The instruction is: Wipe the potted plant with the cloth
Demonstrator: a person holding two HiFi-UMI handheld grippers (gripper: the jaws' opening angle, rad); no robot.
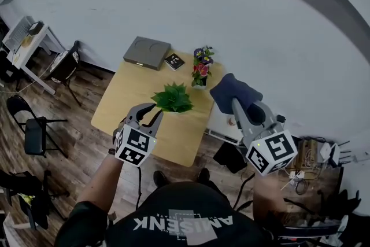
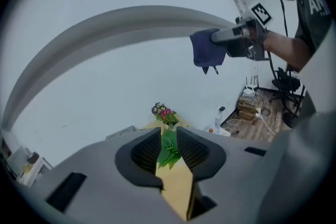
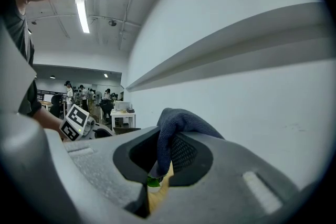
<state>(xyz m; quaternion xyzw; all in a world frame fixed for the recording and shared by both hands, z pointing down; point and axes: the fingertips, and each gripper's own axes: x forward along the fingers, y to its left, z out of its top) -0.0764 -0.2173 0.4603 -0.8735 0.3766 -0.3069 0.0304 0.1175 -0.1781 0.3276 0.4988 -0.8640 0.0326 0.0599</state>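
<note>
The potted plant [image 1: 172, 98], a small bush of green leaves, stands near the middle of the wooden table [image 1: 124, 95]. My left gripper [image 1: 149, 112] hangs just left of it, jaws open with nothing between them. In the left gripper view the plant [image 2: 168, 143] shows through the gap of the left gripper [image 2: 169, 156]. My right gripper [image 1: 234, 102] is held off the table's right edge, shut on a dark blue cloth [image 1: 234, 92] that bunches over its tips. The right gripper view shows the cloth [image 3: 176, 126] pinched in the right gripper [image 3: 167, 157], with a bit of green leaf [image 3: 153, 182] below.
At the table's far end lie a flat grey box [image 1: 147, 52], a small black book [image 1: 174, 61] and a pot of coloured flowers [image 1: 202, 65]. Black chairs [image 1: 34, 130] and a white desk [image 1: 26, 37] stand to the left. Cables and plugs [image 1: 312, 153] litter the floor on the right.
</note>
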